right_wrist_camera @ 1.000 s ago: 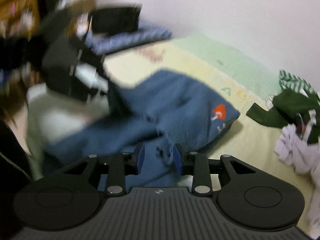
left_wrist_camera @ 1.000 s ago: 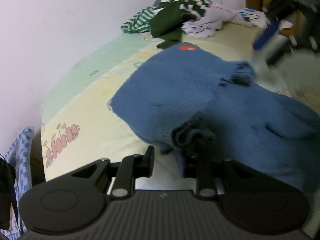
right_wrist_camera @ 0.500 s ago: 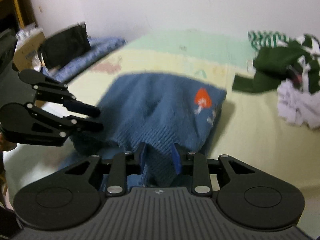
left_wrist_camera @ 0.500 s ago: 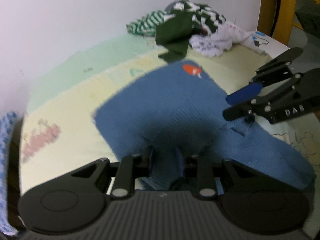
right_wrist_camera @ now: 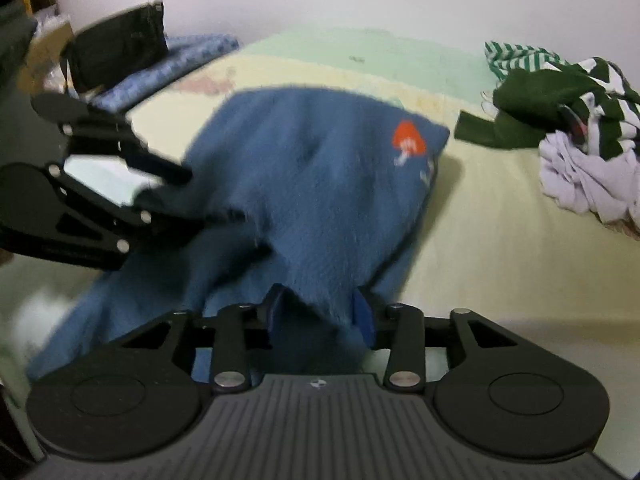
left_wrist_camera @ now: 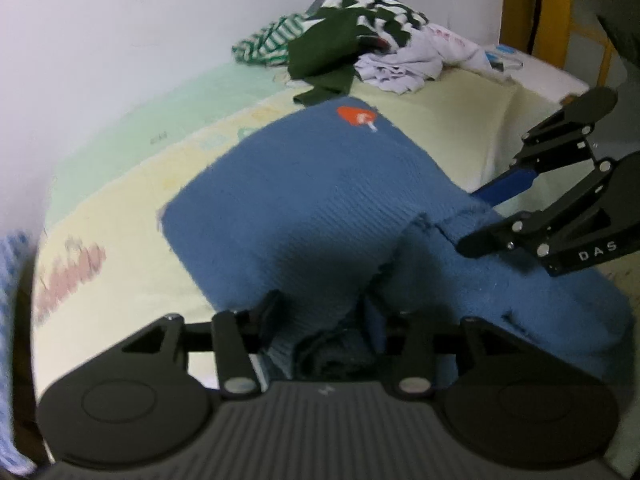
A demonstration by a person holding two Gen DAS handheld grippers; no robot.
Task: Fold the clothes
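A blue knit sweater (left_wrist_camera: 312,200) with a red mushroom patch (left_wrist_camera: 356,116) lies folded over on the pale yellow bed sheet (left_wrist_camera: 132,220). Its near edge bunches between the fingers of my left gripper (left_wrist_camera: 322,312), whose jaws are opening and no longer pinch it. To the right, my right gripper (left_wrist_camera: 468,220) sits at the sweater's other near corner. In the right wrist view the sweater (right_wrist_camera: 312,168) tents down into my right gripper (right_wrist_camera: 319,308). Its jaws are opening too, with fabric loose between the blue pads. The left gripper (right_wrist_camera: 200,196) shows at the left.
A heap of green striped and dark green clothes (left_wrist_camera: 360,32) and a white garment (right_wrist_camera: 592,176) lies at the far end of the bed by the wall. A black bag (right_wrist_camera: 120,48) rests on blue patterned cloth (right_wrist_camera: 192,56) at the left. A yellow frame (left_wrist_camera: 532,4) stands beyond the bed.
Both grippers have sunk toward the bed with the sweater's edge, laying it over itself. Their jaws now stand wider apart than half a second ago.
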